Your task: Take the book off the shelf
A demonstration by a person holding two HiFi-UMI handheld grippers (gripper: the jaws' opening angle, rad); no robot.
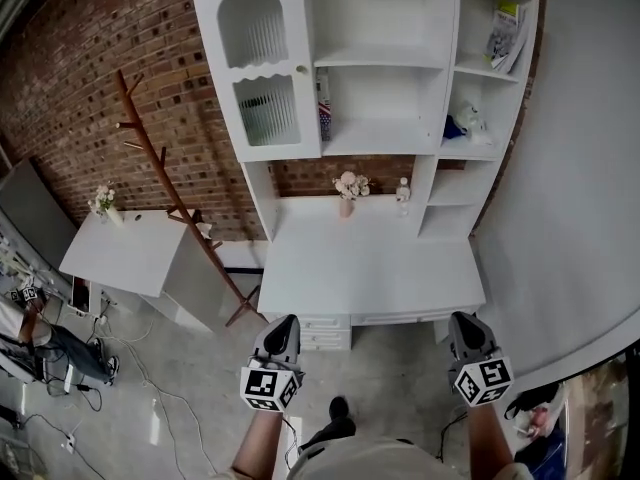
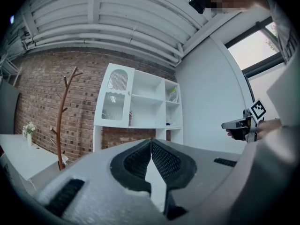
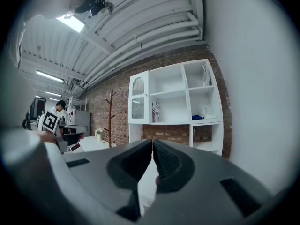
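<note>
The grey left gripper (image 1: 284, 320) and grey right gripper (image 1: 462, 318) were both closed tight and empty, held level side by side, pointing at the white wooden shelf unit (image 1: 380, 60) at twelve o'clock.

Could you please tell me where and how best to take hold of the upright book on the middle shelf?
Take the book by its outward-facing edge, coming straight in from the front. It stands upright at the left end of the shelf, right beside the cabinet door, so its left face looks blocked; a pinch across its thickness, probably near the top, seems best.
</note>
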